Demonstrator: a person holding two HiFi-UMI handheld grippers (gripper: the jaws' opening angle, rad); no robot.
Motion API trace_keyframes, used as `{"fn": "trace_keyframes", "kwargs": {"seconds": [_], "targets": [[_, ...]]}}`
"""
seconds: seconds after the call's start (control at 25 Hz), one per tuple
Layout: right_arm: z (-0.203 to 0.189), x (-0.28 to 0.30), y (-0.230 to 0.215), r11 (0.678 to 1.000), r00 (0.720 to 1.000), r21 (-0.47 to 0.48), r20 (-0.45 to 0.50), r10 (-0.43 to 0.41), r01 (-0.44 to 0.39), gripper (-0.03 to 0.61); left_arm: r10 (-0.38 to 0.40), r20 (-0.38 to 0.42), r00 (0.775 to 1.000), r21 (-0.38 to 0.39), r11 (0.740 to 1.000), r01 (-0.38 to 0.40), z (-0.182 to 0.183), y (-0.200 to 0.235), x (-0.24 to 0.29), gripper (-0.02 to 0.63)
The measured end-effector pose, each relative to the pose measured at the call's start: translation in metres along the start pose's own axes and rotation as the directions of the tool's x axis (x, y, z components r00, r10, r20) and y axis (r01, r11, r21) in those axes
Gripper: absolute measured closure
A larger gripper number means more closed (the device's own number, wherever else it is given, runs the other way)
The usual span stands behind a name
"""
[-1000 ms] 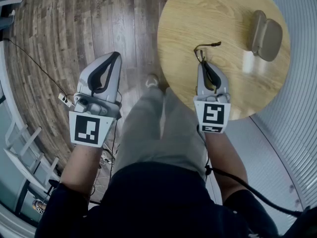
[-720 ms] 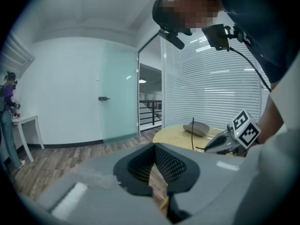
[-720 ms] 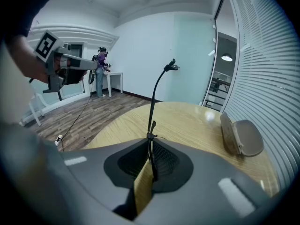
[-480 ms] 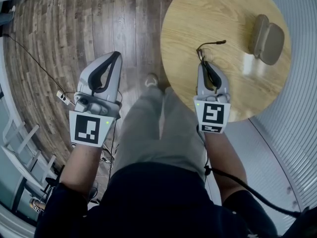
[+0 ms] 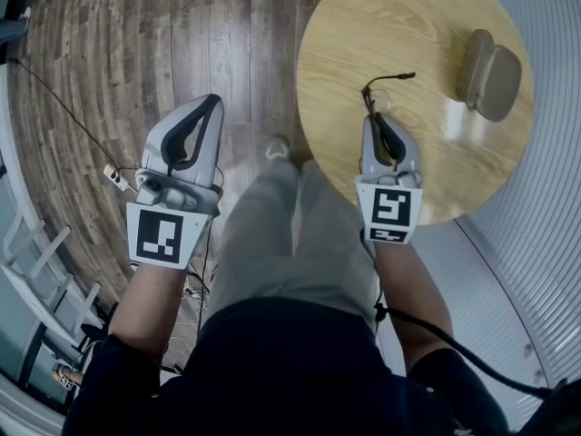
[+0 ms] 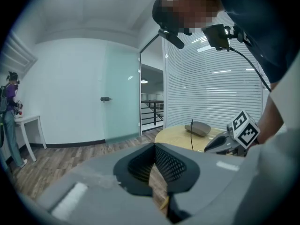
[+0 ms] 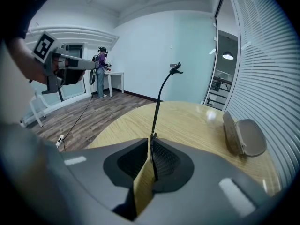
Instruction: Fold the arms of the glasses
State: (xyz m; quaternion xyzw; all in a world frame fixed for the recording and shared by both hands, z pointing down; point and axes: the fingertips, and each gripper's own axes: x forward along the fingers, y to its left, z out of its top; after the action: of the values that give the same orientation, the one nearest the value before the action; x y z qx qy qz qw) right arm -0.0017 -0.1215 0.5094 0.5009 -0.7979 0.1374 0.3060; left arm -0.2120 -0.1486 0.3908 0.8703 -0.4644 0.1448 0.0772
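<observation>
- Wood floor [image 5: 136,44], cable [image 5: 116,178] trailing across it.
- Round wooden bench [image 5: 427,25] at right.
- Left hand-held gripper [image 5: 211,100] over floor, well apart from bench, jaws clenched on nothing.
- Right hand-held gripper [image 5: 374,118] over near part of bench, jaws just eased open slightly, yet grasping glasses.
- Beige case [image 5: 490,69], lid open, near bench's right edge, well apart from glasses.
- Glasses [image 5: 372,94] at right jaw tips, 1 arm sticking up, unfolded.
</observation>
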Motion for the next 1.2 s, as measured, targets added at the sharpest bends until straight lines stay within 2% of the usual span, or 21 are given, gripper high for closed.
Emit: {"fn": "trace_keyframes", "kwargs": {"seconds": [0.44, 0.72, 1.0, 1.2], "targets": [[0.018, -0.013, -0.004, 1.000, 0.999, -0.005, 0.042, -0.004, 0.005, 0.528, -0.012, 0.028, 1.000, 0.013, 1.000, 0.012, 0.019, -0.009, 0.003, 0.612], [0.047, -0.026, -0.011, 1.000, 0.996, -0.015, 0.085, -0.004, 0.006, 0.518, -0.019, 0.074, 0.997, 0.037, 0.999, 0.016, 0.049, -0.016, 0.009, 0.612], [0.079, -0.049, -0.017, 0.999, 0.991, -0.036, 0.133, 0.023, -0.019, 0.499, -0.021, 0.127, 0.992, 0.032, 0.999, 0.017, 0.087, -0.023, 0.011, 0.612], [0.096, -0.057, -0.019, 0.999, 0.987, -0.012, 0.157, 0.033, -0.031, 0.483, -0.025, 0.146, 0.989, 0.033, 0.999, 0.020, 0.106, -0.030, 0.012, 0.612]]}}
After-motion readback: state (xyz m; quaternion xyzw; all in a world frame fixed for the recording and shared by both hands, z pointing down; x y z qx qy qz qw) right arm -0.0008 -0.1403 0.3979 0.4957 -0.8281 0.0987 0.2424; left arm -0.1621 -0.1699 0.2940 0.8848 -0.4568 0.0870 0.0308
